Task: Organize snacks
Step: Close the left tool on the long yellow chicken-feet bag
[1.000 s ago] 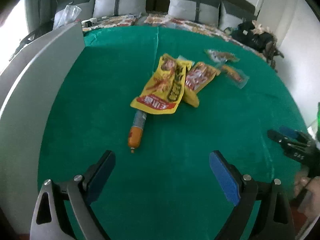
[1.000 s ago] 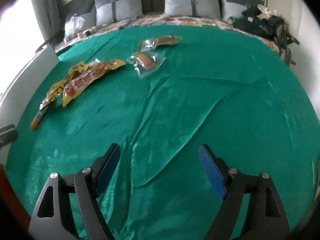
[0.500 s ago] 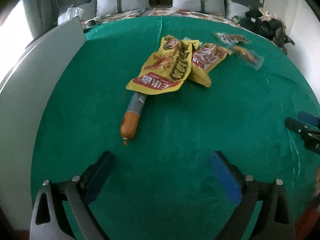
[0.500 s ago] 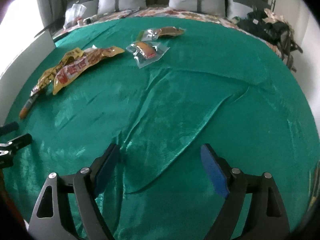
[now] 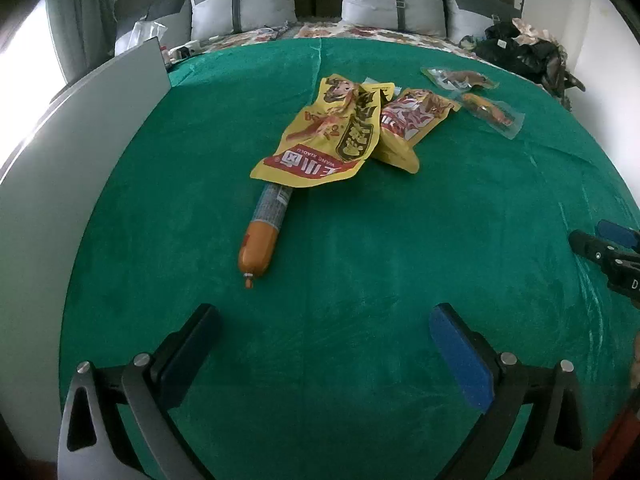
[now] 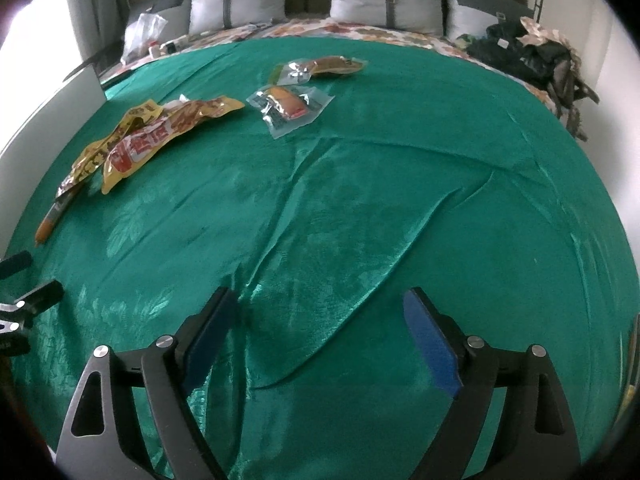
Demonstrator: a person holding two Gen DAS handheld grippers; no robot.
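A plush green cloth (image 5: 360,264) with a soft velvety nap covers the surface, smooth in the left wrist view and pulled into long shiny creases in the right wrist view. Taking the sausage (image 5: 262,236) as the landmark: it is a slim cylinder in tight glossy casing, orange at its near end with a small pinched clip, grey printed film farther up, and its far end is tucked under a crinkled yellow foil snack bag (image 5: 328,136). Just to the right of that bag, overlapping it, lies a second yellow-and-red foil bag (image 5: 412,120), and farther right of the sausage, well apart from it, lie two flat clear vacuum pouches (image 5: 490,114) with brownish and orange contents, one behind the other. Left of the sausage runs a smooth pale grey board (image 5: 80,128) along the cloth's edge. The left gripper (image 5: 320,340) has flat blue pads on black angular arms; its jaws are opening, already wide, with only bare cloth between them, and the sausage's clipped tip lies just beyond them, nearer the left finger. The right gripper (image 6: 316,328) also stands spread wide over creased cloth, gripping nothing, with the sausage (image 6: 50,220) far off to its left and the clear pouches (image 6: 290,106) well ahead.
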